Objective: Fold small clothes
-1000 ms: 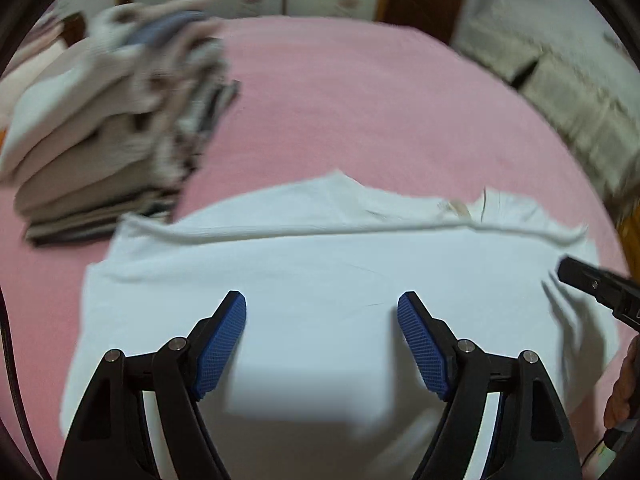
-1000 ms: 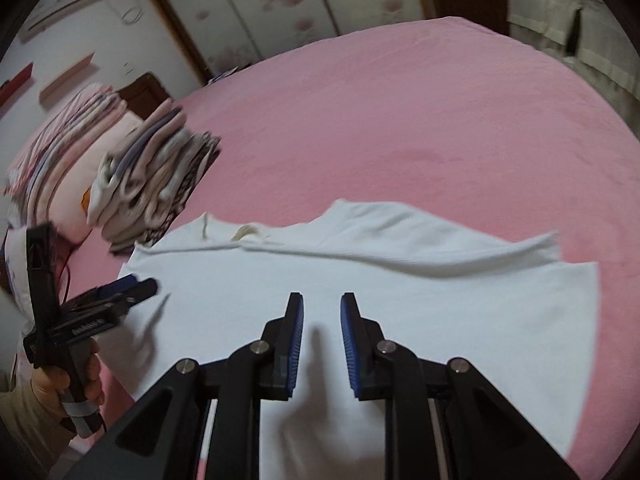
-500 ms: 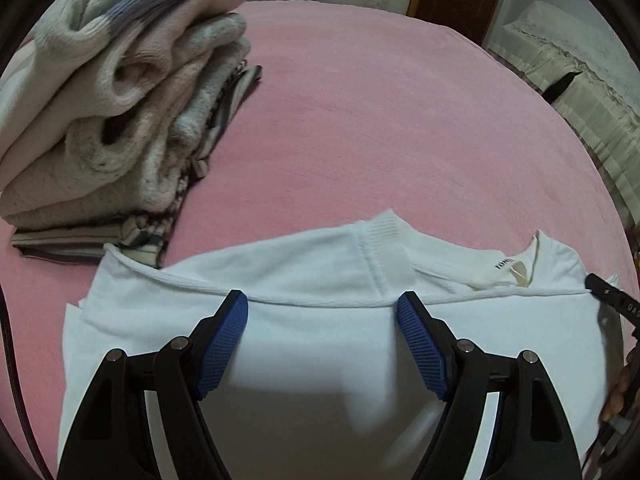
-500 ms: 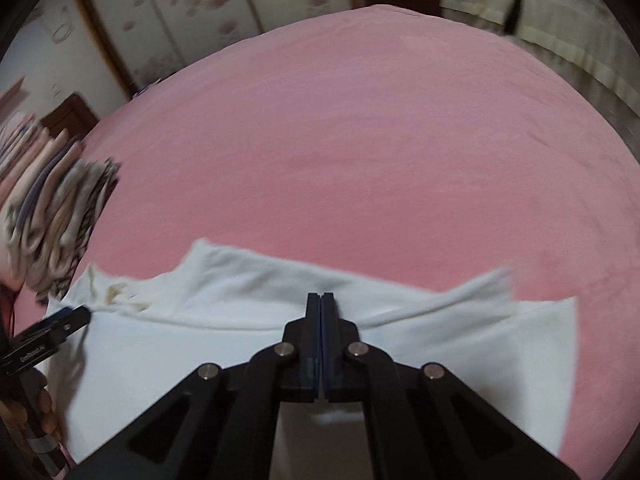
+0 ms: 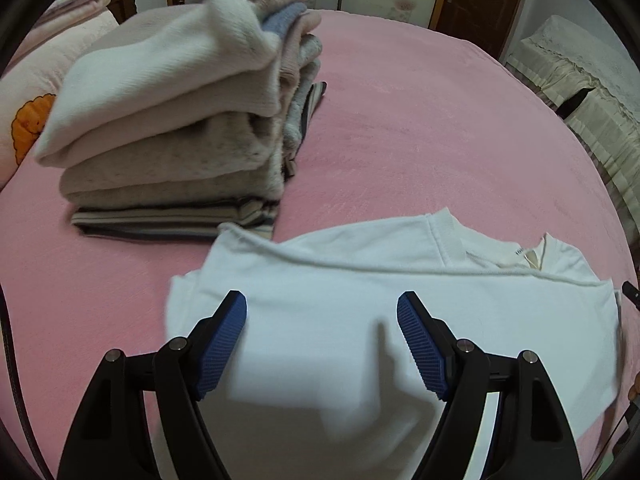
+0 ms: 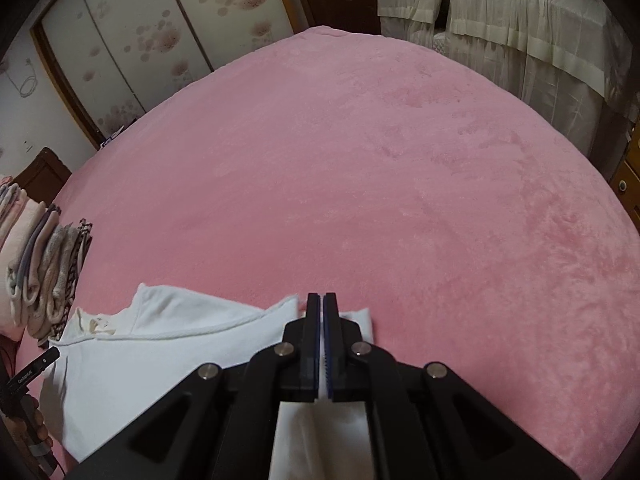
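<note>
We saw the white cotton T-shirt point(image 5: 400, 312) lying partly folded on the pink plush bedspread point(image 6: 380, 168), just in front of the stack of folded knitwear point(image 5: 176, 120). Our left gripper point(image 5: 322, 344) hung over the shirt, jaws wide and empty. Our right gripper point(image 6: 321, 312) was fully closed at the shirt's far edge; whether it pinched cloth, we could not tell.

White shirt point(image 5: 360, 320), pink blanket point(image 6: 360, 160)
</note>
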Demonstrator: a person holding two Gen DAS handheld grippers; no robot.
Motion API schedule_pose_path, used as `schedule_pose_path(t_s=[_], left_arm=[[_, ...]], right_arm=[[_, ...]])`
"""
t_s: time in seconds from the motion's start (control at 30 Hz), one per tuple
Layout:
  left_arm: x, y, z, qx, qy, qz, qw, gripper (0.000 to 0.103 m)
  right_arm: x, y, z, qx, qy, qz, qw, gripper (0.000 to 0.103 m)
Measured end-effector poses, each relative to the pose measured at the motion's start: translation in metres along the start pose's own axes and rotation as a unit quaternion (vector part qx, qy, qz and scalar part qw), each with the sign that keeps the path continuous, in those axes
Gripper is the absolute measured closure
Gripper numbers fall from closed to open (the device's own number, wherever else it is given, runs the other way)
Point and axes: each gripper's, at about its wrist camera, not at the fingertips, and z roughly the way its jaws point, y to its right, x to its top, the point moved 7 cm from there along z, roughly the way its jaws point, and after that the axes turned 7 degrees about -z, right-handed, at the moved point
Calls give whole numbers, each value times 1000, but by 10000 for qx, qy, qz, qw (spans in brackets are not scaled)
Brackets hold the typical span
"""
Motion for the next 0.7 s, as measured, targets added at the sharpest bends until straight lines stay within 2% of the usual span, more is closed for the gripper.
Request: schedule_pose_path(t_s=[0.17,0.4,0.47,0.6,0.7], left_arm=[[-11,-13,-42,30,-57,-42,10000,26],[2,-20,-85,5,-14,-177,9998,21],[4,-17,-101,-102,19,-231,9997,21],[6,-13,-128,-330,152,-390,9986,20],[0,-13,-142,-405,209,-502,9977,20]], right_arm=[[-7,-29,-25,153,-30,-244,9996,103],[-11,-78,-68,399,-19,-675,9969,100],[-10,-94,-85,446,55,-865,9952,96],[-10,-121,-113,589,244,-1133,9915,80],[-14,-140,-128,714,354,-1329,9879,80]])
